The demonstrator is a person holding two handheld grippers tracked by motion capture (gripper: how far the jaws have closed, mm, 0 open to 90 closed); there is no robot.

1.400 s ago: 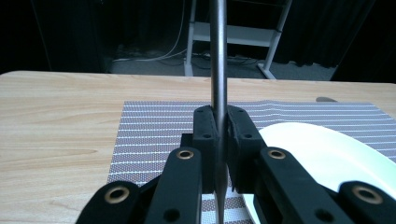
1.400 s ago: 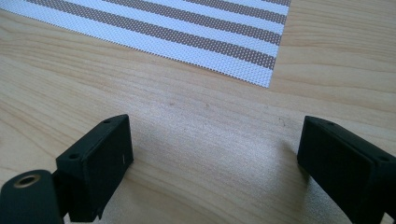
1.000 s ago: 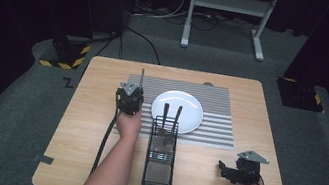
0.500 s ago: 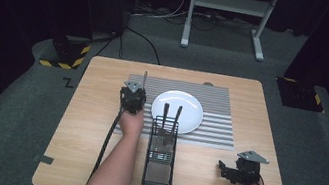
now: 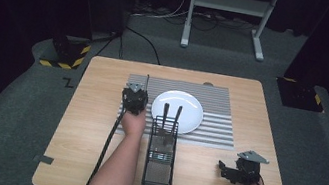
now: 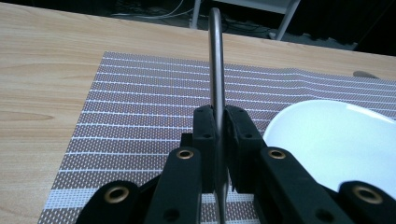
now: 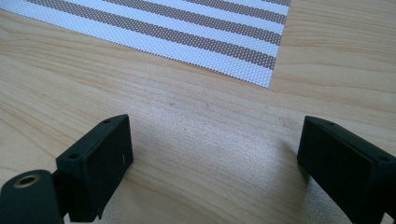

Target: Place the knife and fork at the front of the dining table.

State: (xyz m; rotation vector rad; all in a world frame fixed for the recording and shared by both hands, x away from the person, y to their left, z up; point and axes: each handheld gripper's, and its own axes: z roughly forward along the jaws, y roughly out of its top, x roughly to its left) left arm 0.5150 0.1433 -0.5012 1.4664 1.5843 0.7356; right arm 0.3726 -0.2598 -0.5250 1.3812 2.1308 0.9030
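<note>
Wooden table point(image 5: 94, 136) on grey carpet, dark room, striped mat point(image 5: 219, 114) under a white plate point(image 5: 189, 108). Left gripper point(image 6: 217, 123) over the mat's left edge, jaws clamped on a thin metal utensil point(image 6: 215, 56); its end is cut off, possibly a fork. Wire basket point(image 5: 159, 165) mid-table. Right gripper point(image 7: 212, 149) low over bare wood, jaws wide, empty.

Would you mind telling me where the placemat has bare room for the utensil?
The placemat is bare left of the white plate, below the left claw, and right of it. The wire basket crowds its near edge.
</note>
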